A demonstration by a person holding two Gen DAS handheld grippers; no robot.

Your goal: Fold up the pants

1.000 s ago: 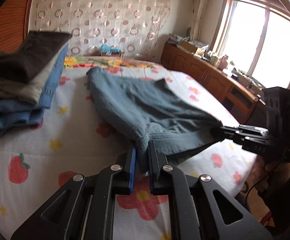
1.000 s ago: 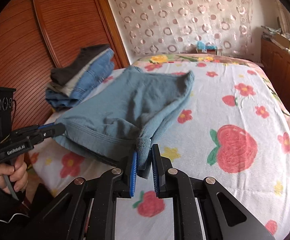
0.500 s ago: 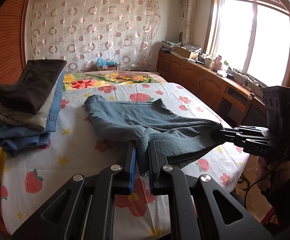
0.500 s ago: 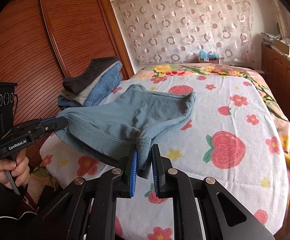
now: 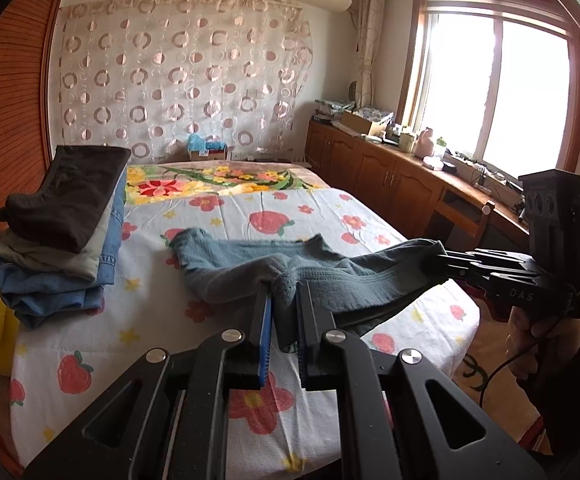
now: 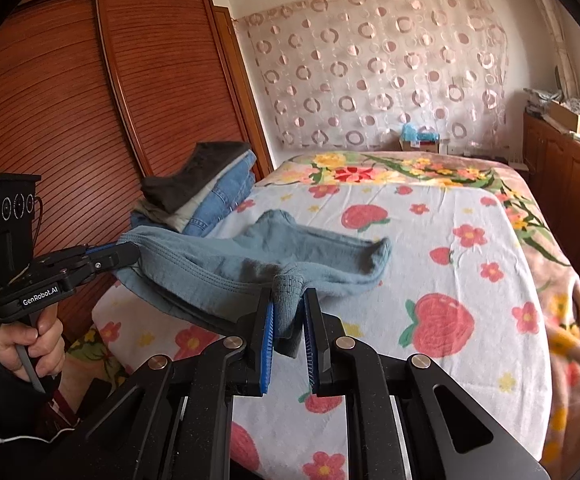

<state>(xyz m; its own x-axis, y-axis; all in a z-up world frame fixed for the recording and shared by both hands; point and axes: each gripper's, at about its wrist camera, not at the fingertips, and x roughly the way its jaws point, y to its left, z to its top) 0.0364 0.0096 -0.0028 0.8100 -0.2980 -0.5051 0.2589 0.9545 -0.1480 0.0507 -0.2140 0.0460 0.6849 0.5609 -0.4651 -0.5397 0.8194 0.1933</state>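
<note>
Both grippers pinch the pants (image 5: 250,264) waistband: left gripper (image 5: 284,312), right gripper (image 6: 288,312). Legs trail away over the bed (image 6: 470,280); fold goes forward.

bed (image 5: 90,344): fruit-print sheet | stacked clothes (image 5: 62,224) | wardrobe (image 6: 70,100) | window (image 5: 502,92)

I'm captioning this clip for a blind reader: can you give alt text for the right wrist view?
Two black tongs, the right in the foreground and the left at the picture's left edge, each shut on the waistband of blue-grey pants lifted over a bed with a strawberry-print sheet. A stack of folded clothes sits beside a wooden wardrobe.
</note>
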